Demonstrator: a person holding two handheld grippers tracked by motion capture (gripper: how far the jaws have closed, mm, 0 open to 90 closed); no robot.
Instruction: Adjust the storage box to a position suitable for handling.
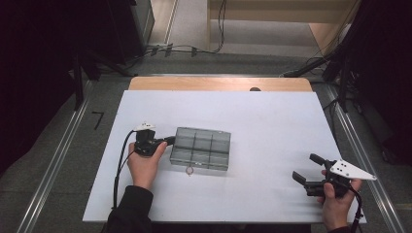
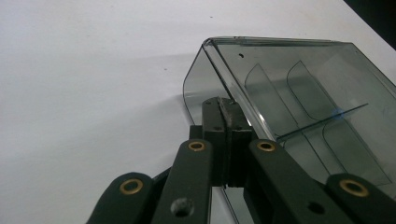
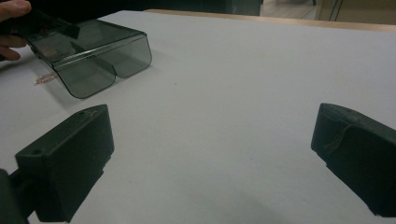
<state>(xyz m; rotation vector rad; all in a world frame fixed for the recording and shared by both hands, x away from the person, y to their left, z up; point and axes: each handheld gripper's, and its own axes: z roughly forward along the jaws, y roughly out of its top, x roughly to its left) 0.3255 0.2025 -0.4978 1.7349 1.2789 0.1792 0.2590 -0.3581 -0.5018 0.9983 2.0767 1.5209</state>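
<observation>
Right gripper (image 1: pixel 307 171): held in the person's right hand (image 1: pixel 335 204) at the near right corner of the white table top (image 1: pixel 272 126); its jaws are spread wide apart, nothing is held between them, and bare table is seen between them in the right gripper view. Left gripper (image 1: pixel 167 141): held in the left hand (image 1: pixel 143 167) at the near left of the table, pointed to the right; its jaws are seen pressed together in the left gripper view, closed on the left edge of the box, at the rim where lid and base meet. Smoke-tinted clear plastic compartment box (image 1: pixel 200 148): set flat on the table, left of centre, lid down; six compartments in two rows are counted from the high view, and curved dividers are seen through the lid (image 2: pixel 308 93) in the left gripper view. Small pinkish item (image 1: pixel 189 170): lying on the table just in front of the box's near edge; what it is cannot be told. Wooden table edge (image 1: pixel 218 83): exposed beyond the white top at the far side. Cables (image 1: pixel 194 48): lying on the floor farther back.
</observation>
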